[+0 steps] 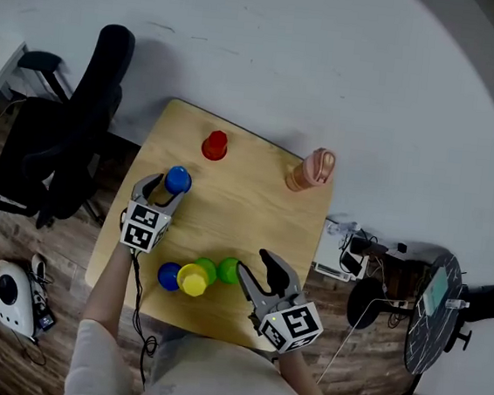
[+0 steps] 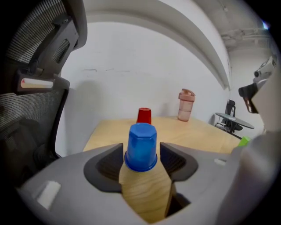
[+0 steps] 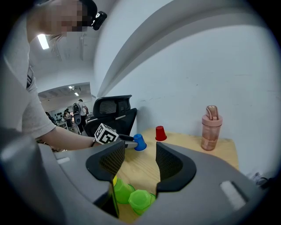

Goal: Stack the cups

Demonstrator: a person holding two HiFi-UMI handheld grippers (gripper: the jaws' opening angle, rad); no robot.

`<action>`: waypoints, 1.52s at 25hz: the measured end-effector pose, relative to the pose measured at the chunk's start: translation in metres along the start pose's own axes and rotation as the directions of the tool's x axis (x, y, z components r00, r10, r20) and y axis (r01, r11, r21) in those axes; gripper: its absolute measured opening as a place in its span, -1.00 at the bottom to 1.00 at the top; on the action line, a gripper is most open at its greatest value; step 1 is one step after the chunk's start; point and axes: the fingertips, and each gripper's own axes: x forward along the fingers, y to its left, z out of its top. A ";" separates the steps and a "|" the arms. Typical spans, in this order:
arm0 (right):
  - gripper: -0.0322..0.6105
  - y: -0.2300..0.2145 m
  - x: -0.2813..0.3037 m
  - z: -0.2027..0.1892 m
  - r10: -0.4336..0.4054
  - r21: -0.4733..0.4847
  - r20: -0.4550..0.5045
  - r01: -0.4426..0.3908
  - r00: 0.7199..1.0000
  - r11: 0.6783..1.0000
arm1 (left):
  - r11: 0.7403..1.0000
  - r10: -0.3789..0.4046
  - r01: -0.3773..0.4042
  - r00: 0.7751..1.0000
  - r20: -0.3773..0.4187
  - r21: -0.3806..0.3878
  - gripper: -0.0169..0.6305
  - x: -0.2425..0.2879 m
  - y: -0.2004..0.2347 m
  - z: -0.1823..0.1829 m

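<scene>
A blue cup [image 1: 177, 179] [image 2: 141, 147] stands upside down on the wooden table [image 1: 246, 210], near its left edge. My left gripper [image 1: 162, 188] [image 2: 141, 160] is open with this cup between its jaws, and a thin gap shows at each pad. A red cup [image 1: 215, 145] [image 2: 144, 115] stands upside down farther back. Near the front edge lie a blue cup [image 1: 169, 275], a yellow cup [image 1: 193, 279] and two green cups [image 1: 229, 270] [image 3: 141, 200]. My right gripper [image 1: 258, 272] [image 3: 137, 165] hovers open just right of the green cups, with nothing between its jaws.
A pink bottle [image 1: 311, 170] [image 3: 211, 127] stands at the table's back right corner. A black office chair [image 1: 68, 147] is close to the table's left side. A small round side table [image 1: 432, 313] and cables are on the floor to the right.
</scene>
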 end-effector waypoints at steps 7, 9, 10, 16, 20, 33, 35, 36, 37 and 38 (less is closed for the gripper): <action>-0.21 0.001 0.008 0.000 -0.009 -0.012 -0.026 0.008 1.000 1.000 | 1.000 0.010 -0.009 1.000 -0.015 0.025 -0.10 0.011 0.001 -0.003; -0.21 0.001 0.010 0.000 -0.006 -0.013 -0.029 0.005 1.000 1.000 | 0.999 0.010 -0.009 1.000 -0.010 0.031 -0.11 0.006 0.000 -0.001; -0.21 0.002 0.011 0.000 -0.002 -0.014 -0.030 0.001 1.000 1.000 | 0.999 0.009 -0.009 1.000 0.000 0.035 -0.11 0.001 0.000 0.002; -0.22 0.010 0.020 -0.002 0.045 -0.025 -0.044 -0.046 0.998 0.999 | 0.993 0.012 -0.020 0.998 0.066 0.112 -0.12 -0.043 -0.013 0.022; -0.22 0.017 0.024 -0.001 0.086 -0.032 -0.036 -0.087 0.996 0.996 | 0.990 0.050 -0.064 0.992 0.115 0.129 -0.12 -0.082 -0.020 0.037; -0.22 0.030 0.002 -0.006 0.197 -0.061 -0.026 -0.198 0.980 0.978 | 0.983 0.184 -0.177 0.963 0.195 -0.055 -0.13 -0.211 -0.068 0.075; -0.22 0.028 -0.006 -0.007 0.210 -0.061 -0.022 -0.211 0.978 0.976 | 0.980 0.200 -0.196 0.958 0.204 -0.038 -0.13 -0.226 -0.085 0.085; -0.22 0.026 -0.010 -0.007 0.216 -0.063 -0.020 -0.216 0.976 0.974 | 0.979 0.202 -0.201 0.957 0.206 -0.030 -0.13 -0.232 -0.095 0.088; -0.22 0.025 -0.015 -0.007 0.221 -0.065 -0.018 -0.222 0.975 0.973 | 0.979 0.201 -0.201 0.957 0.210 -0.025 -0.13 -0.237 -0.106 0.093; -0.22 0.023 -0.019 -0.007 0.227 -0.068 -0.015 -0.227 0.974 0.972 | 0.980 0.198 -0.198 0.956 0.217 -0.024 -0.14 -0.241 -0.117 0.098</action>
